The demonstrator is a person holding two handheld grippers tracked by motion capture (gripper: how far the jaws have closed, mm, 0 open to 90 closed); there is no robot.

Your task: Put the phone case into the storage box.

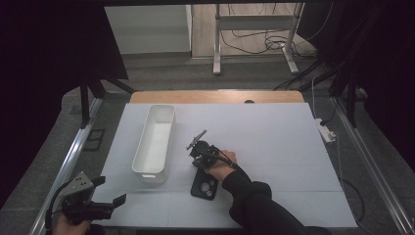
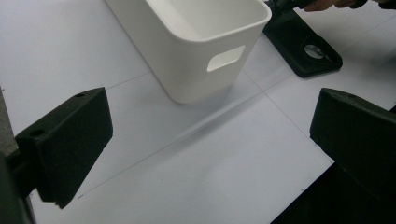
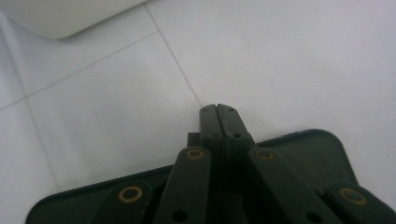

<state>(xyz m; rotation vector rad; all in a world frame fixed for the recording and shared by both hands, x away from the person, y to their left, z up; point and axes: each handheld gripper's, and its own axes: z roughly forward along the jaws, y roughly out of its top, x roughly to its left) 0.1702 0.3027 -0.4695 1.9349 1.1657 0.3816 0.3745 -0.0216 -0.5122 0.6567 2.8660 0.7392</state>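
R gripper [image 1: 198,152] is sitting w/ jaws pressed together right over the far end of the case [image 1: 204,185], a black phone case lying flat on the white mat [image 1: 274,147], just right of the bin [image 1: 155,142]'s near end. Can't tell if anything thin is pinched betw. the jaws; in the R gripper view they're meeting tip to tip w/ the case [image 3: 308,154] spreading below them. L gripper [image 1: 108,193] is hovering at the near-left corner of the mat, jaws spread wide, holding nothing.

Progress, judging by layout: early. Bin is looking empty, case is lying outside it, so the lift & drop into the bin are probably both left to do.

Views differing: L gripper view is showing the bin [image 2: 201,51]'s handle cutout & hollow inside, plus the case [image 2: 306,46]'s camera hole, from low down. High view is giving the overall layout & the person's sleeve [image 1: 254,205]. R gripper view is giving the jaw contact close up.
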